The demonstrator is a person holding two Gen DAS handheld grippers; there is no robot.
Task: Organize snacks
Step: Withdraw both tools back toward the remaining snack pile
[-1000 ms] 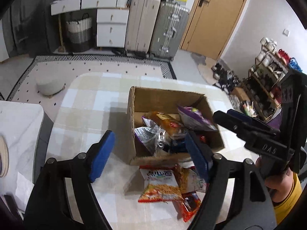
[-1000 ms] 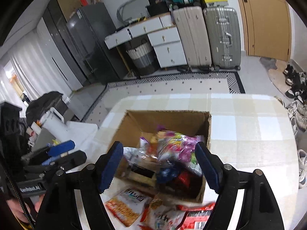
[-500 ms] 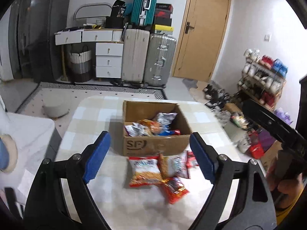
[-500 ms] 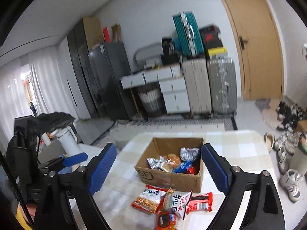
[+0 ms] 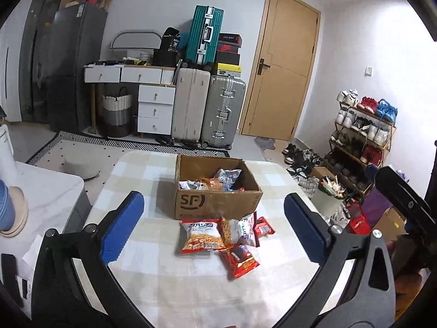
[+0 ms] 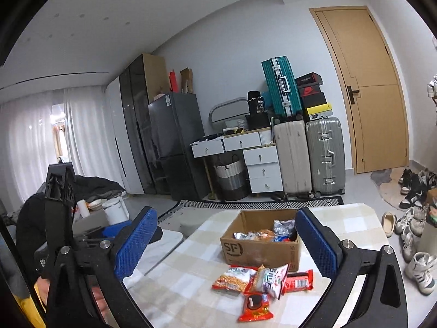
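Both grippers had drawn back and up from the box since a second earlier. The left gripper [image 5: 213, 224] hung wide open and empty over the checked surface [image 5: 142, 240], the right gripper [image 6: 224, 246] likewise spread and holding nothing. Just ahead of them lay four loose snack packets [image 5: 218, 237], which had stayed put. Beyond these sat the cardboard box [image 5: 215, 191], now seen from farther off, snacks inside.
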